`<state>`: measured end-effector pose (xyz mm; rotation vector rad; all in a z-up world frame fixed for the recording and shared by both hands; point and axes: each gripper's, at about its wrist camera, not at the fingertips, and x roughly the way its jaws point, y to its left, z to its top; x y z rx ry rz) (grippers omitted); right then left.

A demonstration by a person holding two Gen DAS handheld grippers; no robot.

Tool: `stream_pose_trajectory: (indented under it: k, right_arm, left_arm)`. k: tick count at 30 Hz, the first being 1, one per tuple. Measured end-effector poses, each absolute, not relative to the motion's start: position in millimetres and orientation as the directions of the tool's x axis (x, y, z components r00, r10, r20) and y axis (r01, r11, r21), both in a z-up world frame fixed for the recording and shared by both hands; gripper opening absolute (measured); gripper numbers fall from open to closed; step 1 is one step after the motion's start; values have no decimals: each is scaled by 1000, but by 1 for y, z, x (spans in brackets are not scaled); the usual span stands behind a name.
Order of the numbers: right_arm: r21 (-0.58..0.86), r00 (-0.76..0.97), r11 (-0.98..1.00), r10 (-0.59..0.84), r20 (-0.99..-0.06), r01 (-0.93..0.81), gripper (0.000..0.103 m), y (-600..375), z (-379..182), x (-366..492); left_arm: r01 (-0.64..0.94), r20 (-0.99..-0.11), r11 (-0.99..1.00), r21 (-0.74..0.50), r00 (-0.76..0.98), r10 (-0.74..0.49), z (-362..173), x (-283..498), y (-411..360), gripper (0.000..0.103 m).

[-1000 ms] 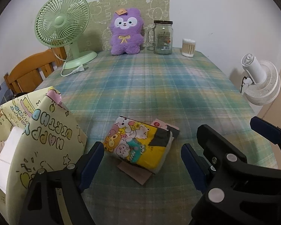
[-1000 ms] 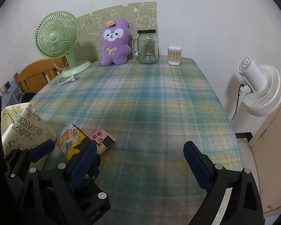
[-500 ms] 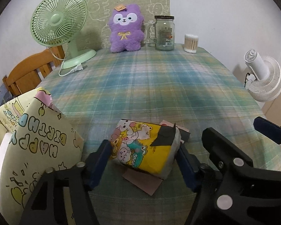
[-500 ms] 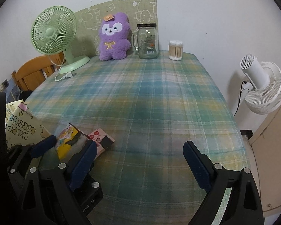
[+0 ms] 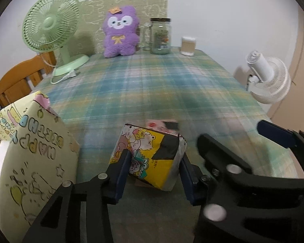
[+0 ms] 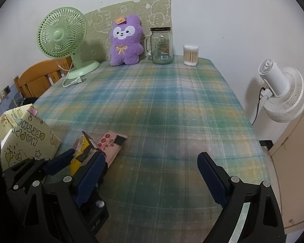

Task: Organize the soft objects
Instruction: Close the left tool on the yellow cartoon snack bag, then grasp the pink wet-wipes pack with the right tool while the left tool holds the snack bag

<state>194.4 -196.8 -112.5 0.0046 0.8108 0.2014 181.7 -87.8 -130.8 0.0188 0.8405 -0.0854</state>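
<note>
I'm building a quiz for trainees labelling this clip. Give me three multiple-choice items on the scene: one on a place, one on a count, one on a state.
1. Where does the purple plush bear sit?
A. between the green desk fan and the clear glass jar
B. inside the yellow birthday gift bag
C. on the floor

2. How many fans show in all?
A. one
B. two
C. three

3. What is the left gripper doing?
A. hanging open over bare cloth
B. gripping the jar
C. jaws pressed on the yellow cartoon tissue pack

Answers: 1 A, it stands between them at the far edge. 2 B, the green one plus the white fan beside the table. 3 C, both pads touch the pack's sides.
</note>
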Motion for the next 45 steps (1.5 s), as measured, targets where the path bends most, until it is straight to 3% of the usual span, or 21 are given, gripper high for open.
stream_pose_trajectory:
  k: [9, 18, 23, 29, 31, 38, 43, 45]
  right_arm:
    - [59, 690, 990, 133, -712, -130, 92, -211, -108, 176]
    - [73, 675, 980, 181, -715, -186, 92, -194, -109, 181]
    - [75, 646, 974, 199, -737, -214, 88, -182, -120, 195]
    - [79, 622, 967, 218, -752, -243, 88, -171, -130, 208]
    - [102, 597, 961, 241, -765, -257, 87, -168, -135, 213]
    - [150, 548, 952, 277, -789, -267, 82, -165, -147, 224]
    - [87, 566, 964, 219, -795, -250, 53, -169, -146, 224]
    - [83, 569, 966, 213, -794, -245, 50, -171, -146, 223]
  left_arm:
    - [180, -735, 983, -41, 661, -152, -126, 165, -107, 42]
    - [99, -722, 992, 76, 692, -14, -124, 167, -92, 38]
    - [99, -736, 993, 62, 676, -22, -130, 172, -86, 39]
    - [69, -736, 995, 72, 677, 6, -136, 176, -81, 48]
    - [69, -746, 996, 57, 666, -3, -138, 178, -79, 69]
    - [65, -760, 997, 43, 650, -10, -141, 181, -77, 81]
    - [83, -765, 995, 46, 644, -19, -142, 181, -80, 90]
    - [86, -765, 995, 48, 644, -19, -142, 181, -81, 91]
